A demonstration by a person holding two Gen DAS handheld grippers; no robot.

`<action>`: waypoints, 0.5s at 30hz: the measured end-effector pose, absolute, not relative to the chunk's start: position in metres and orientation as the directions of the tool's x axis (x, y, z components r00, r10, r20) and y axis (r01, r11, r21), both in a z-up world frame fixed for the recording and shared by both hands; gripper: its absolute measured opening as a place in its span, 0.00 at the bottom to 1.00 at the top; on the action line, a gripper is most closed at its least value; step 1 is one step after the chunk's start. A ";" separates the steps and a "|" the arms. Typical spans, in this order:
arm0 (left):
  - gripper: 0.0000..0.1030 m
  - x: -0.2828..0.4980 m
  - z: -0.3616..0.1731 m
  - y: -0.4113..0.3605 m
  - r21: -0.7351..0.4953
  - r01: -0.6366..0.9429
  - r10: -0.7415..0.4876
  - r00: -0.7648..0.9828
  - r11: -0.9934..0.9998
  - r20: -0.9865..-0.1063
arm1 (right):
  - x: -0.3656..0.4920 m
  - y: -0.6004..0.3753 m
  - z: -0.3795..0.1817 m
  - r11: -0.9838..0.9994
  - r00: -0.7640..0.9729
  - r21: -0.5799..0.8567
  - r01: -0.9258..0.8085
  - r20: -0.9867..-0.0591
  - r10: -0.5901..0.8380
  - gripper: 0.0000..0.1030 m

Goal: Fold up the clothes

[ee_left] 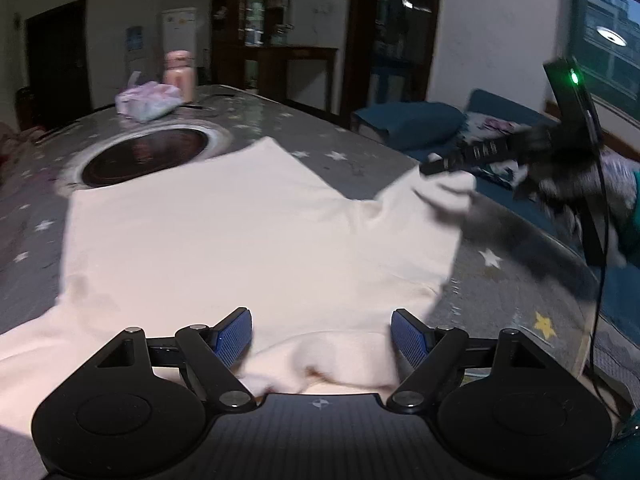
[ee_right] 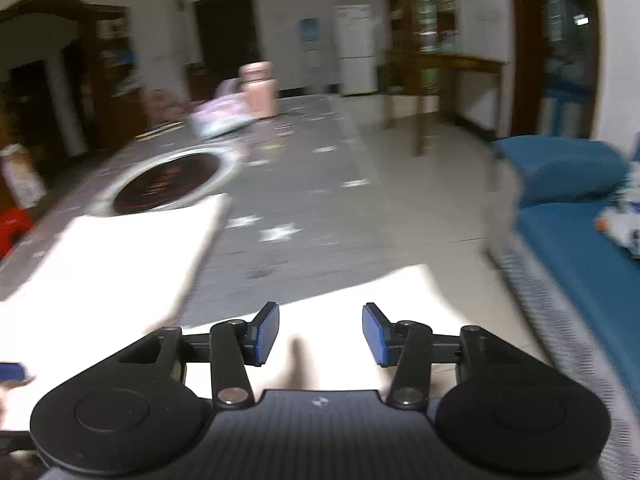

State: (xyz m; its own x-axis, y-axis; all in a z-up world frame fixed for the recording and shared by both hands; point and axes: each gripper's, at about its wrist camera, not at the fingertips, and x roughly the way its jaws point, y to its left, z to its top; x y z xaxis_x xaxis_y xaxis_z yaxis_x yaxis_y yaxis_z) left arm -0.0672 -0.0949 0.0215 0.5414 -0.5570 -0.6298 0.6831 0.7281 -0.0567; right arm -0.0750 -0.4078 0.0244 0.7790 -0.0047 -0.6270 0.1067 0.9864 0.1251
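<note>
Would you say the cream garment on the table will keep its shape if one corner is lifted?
Probably not: the cream garment bunches into soft folds by the left gripper, so it looks floppy. Its sleeve drapes limply, suggesting light cloth.

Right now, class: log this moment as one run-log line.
task: fold clothes | garment: cream, spread on starred table | left gripper: jaws open over hem | right gripper: jaws open above sleeve

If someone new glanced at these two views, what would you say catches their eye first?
The pale cream garment spread across the grey star-patterned tablecloth dominates the near half of the table. Behind it, a dark round cooktop sits recessed in the table, with a pink lidded jar and a crumpled pastel bag at the far edge. In the left wrist view, the right hand-held gripper hovers at the garment's raised right corner, its green light glowing.
</note>
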 end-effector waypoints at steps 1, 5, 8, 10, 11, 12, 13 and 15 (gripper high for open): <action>0.77 -0.067 0.023 -0.089 -0.056 0.667 -0.546 0.557 0.743 -0.626 | -0.074 -0.401 0.022 0.988 0.775 0.131 0.086 -0.632 0.017 0.46; 0.77 -0.060 0.032 -0.048 -0.056 0.562 -0.472 0.632 0.825 -0.614 | -0.069 -0.379 0.009 0.991 0.750 0.130 0.035 -0.658 0.060 0.46; 0.77 -0.054 0.037 -0.013 -0.052 0.460 -0.394 0.692 0.886 -0.605 | -0.071 -0.369 0.009 0.990 0.749 0.136 0.021 -0.659 0.074 0.47; 0.77 -0.048 0.039 0.016 -0.052 0.362 -0.319 0.733 0.931 -0.601 | -0.071 -0.360 0.012 0.991 0.753 0.133 0.000 -0.652 0.088 0.49; 0.77 -0.045 0.040 0.030 -0.049 0.312 -0.278 0.751 0.949 -0.599 | -0.071 -0.356 0.015 0.991 0.755 0.131 -0.014 -0.648 0.096 0.50; 0.77 -0.043 0.041 0.043 -0.046 0.262 -0.237 0.767 0.964 -0.596 | -0.074 -0.351 0.018 0.991 0.758 0.129 -0.034 -0.643 0.110 0.50; 0.77 -0.039 0.041 0.058 -0.039 0.206 -0.188 0.781 0.978 -0.596 | -0.075 -0.346 0.022 0.990 0.758 0.130 -0.057 -0.639 0.128 0.50; 0.77 -0.031 0.041 0.087 -0.013 0.080 -0.072 0.798 0.997 -0.598 | -0.072 -0.331 0.029 0.984 0.749 0.134 -0.118 -0.638 0.177 0.50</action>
